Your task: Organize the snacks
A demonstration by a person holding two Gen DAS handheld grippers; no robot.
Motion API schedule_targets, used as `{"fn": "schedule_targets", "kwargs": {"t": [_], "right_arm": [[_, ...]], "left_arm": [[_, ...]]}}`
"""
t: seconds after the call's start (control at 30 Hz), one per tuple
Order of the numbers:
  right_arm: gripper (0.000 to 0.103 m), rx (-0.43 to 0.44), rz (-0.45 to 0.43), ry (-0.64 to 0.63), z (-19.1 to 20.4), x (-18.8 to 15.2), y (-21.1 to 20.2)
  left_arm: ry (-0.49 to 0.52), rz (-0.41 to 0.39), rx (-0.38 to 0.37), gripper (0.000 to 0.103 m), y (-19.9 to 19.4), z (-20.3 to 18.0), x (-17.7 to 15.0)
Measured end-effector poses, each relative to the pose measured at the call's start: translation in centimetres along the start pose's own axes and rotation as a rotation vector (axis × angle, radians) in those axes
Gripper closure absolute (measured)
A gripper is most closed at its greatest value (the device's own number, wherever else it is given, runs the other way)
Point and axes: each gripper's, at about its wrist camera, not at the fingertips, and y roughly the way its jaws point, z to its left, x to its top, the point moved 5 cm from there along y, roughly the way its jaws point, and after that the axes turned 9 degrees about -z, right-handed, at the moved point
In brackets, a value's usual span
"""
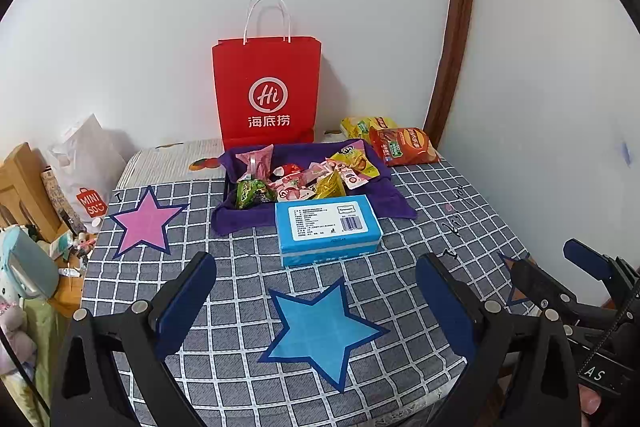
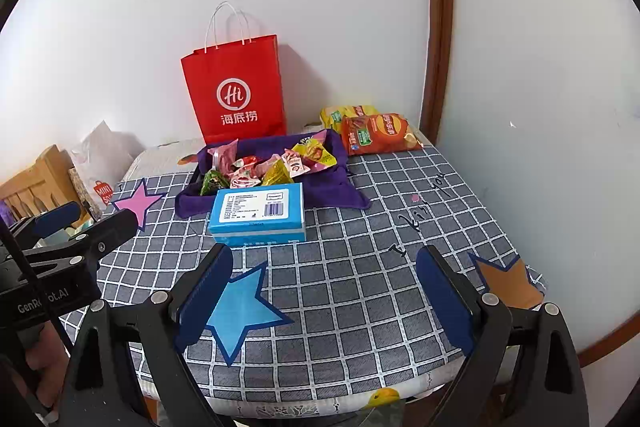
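On the round table (image 1: 460, 211) under a grey checked cloth: a black tray lined with purple cloth (image 1: 394, 201), heaped with small wrapped snacks (image 1: 304, 179) in pink, green, yellow and red. Just in front of the tray, touching its cloth: a light-blue rectangular cardboard box (image 1: 328, 229) with a white label, between both grippers and the sweets. Behind the tray, against the white wall: an upright red paper bag with white handles (image 1: 267, 91). Right of the tray, at the far edge: an orange crisp packet (image 1: 404, 146) partly covering a yellow one (image 1: 362, 127). Flat on the cloth: a pink paper star (image 1: 146, 221), a blue paper star (image 1: 320, 327), an orange paper star (image 2: 508, 283).

Left gripper (image 1: 316, 301) released, jaws wide, nothing between, above the blue star. Right gripper (image 2: 324, 295) likewise spread and empty, well short of the box.

Tray's black rim mostly buried under cloth. Orange star partly cut by a finger. Label print too small to read. White plastic bag (image 1: 90, 163) and clutter at left only partly visible.
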Motion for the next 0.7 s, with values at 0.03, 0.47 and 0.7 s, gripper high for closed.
{"fn": "schedule_targets", "kwargs": {"t": [0.03, 0.47, 0.7], "right_arm": [[0.011, 0.001, 0.0, 0.0, 0.01, 0.0, 0.02], [0.011, 0.006, 0.0, -0.003, 0.03, 0.12, 0.06], [0.011, 0.007, 0.0, -0.004, 0.07, 0.13, 0.03]], "left_arm": [[0.001, 0.0, 0.0, 0.002, -0.03, -0.05, -0.02], [0.0, -0.001, 0.0, 0.002, -0.1, -0.1, -0.02], [0.001, 0.0, 0.001, 0.002, -0.1, -0.1, -0.02]]}}
